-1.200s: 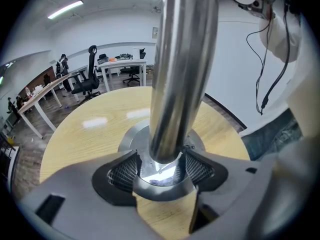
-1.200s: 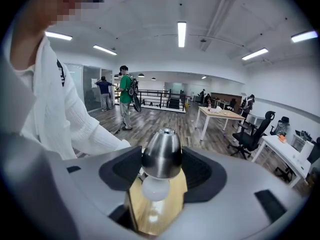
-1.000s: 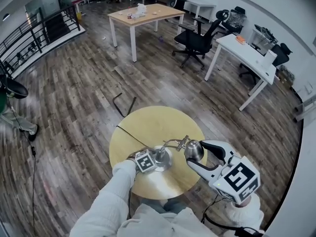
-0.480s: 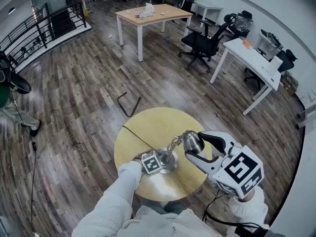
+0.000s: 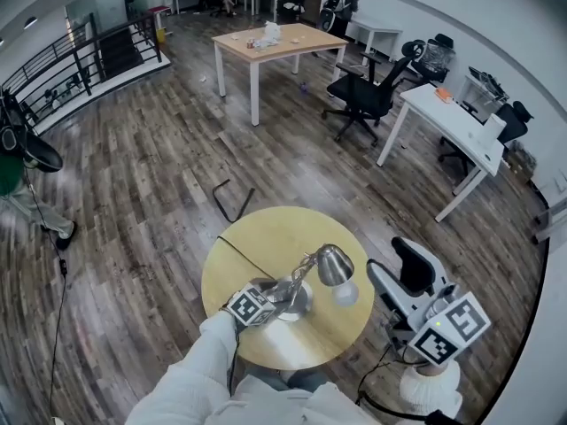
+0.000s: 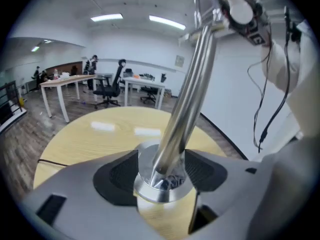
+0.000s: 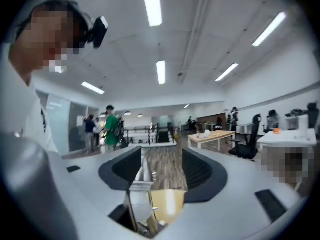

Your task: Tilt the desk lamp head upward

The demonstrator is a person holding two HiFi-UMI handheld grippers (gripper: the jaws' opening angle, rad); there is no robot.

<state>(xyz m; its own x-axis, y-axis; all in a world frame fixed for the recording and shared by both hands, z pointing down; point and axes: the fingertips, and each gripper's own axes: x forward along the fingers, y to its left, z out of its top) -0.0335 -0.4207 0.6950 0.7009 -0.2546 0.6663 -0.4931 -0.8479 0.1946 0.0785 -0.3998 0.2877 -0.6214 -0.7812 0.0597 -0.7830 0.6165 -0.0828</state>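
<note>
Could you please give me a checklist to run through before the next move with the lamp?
1. Grip of left tool on lamp base: ok, jaws closed on it.
2. State of right tool: ok, jaws apart, empty, right of the table.
3. Tilt of lamp head: ok, apparently; its bulb shows from above.
4. Footing: ok, the lamp base sits inside the table rim.
5. Run of cord: ok, leads leftward, clear of the right tool.
</note>
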